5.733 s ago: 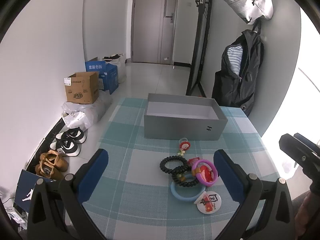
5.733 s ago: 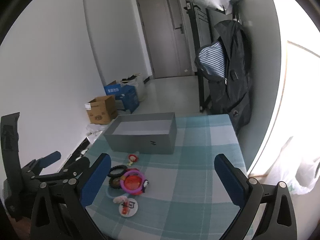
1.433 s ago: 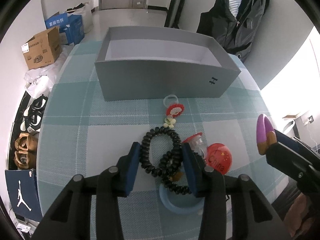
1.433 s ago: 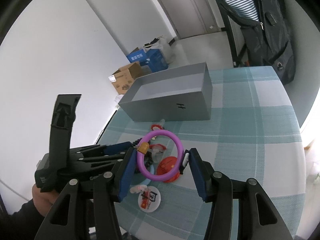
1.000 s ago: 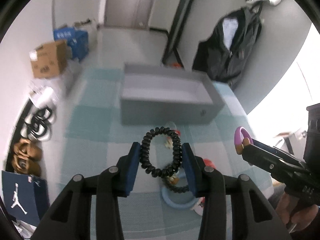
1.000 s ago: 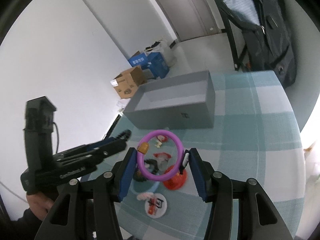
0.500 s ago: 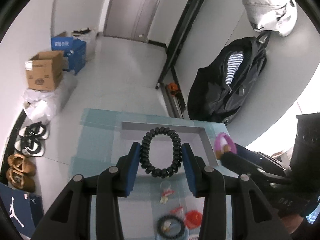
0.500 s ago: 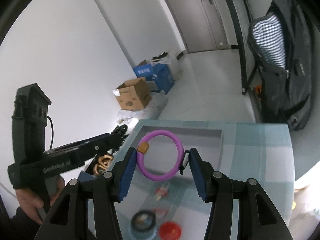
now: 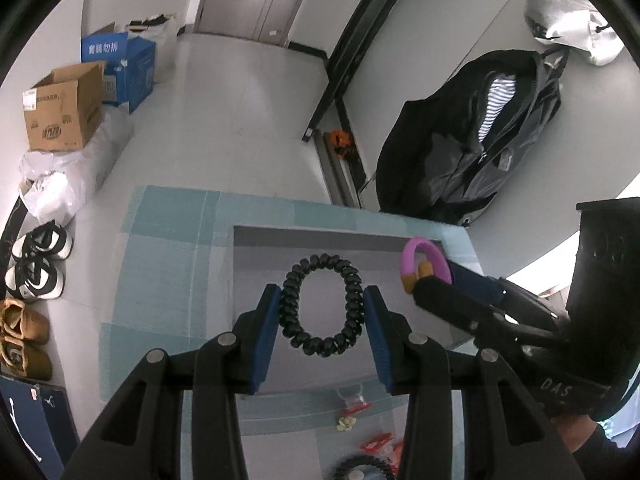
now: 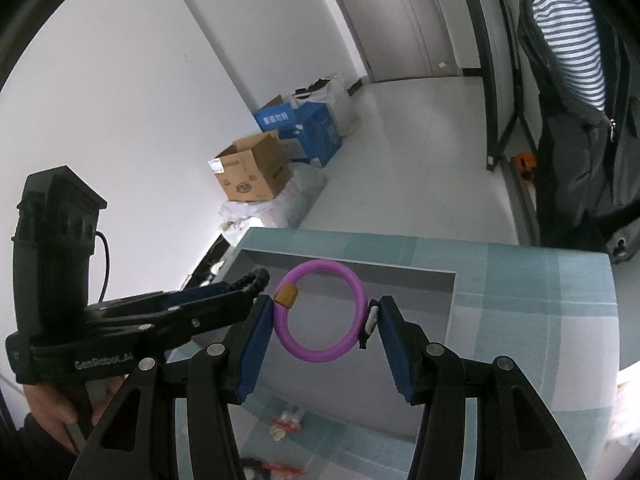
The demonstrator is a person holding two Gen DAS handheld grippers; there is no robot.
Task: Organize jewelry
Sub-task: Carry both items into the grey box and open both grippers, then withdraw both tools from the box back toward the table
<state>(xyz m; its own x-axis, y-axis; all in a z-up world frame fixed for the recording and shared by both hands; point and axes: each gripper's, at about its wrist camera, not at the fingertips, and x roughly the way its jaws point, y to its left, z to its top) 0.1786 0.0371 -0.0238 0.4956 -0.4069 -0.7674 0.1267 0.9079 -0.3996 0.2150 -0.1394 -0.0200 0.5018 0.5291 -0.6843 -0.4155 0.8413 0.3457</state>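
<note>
The left tongs [image 9: 323, 307] gripped a black spiral coil hair tie [image 9: 322, 305] across its width, 1 blue pad pressed against each side of the loop. The right tongs [image 10: 322, 319] gripped a purple plastic ring bracelet with an orange bead [image 10: 320, 311] in the same manner, its loop upright between the 2 blue pads.

Both held items hung above the open interior of the grey rectangular cardboard box [image 9: 320, 236], which stood on the worktop covered with a teal and white checked cloth [image 9: 168, 264], near the far edge. In the left wrist view, the bracelet and the tips of the right tongs appeared over the right end of the box. In the right wrist view, the hair tie and the tips of the left tongs appeared over the left end of the box, and a hand [image 10: 52, 412] held the left tool's handle.

On the worktop on the near side of the box lay the remaining pieces: a small red and white charm with a pale flower [image 9: 351, 408], a red ornament [image 9: 380, 446] and a second black coil tie [image 9: 362, 466] resting on a blue ring. Their details were partly hidden by the tongs.
</note>
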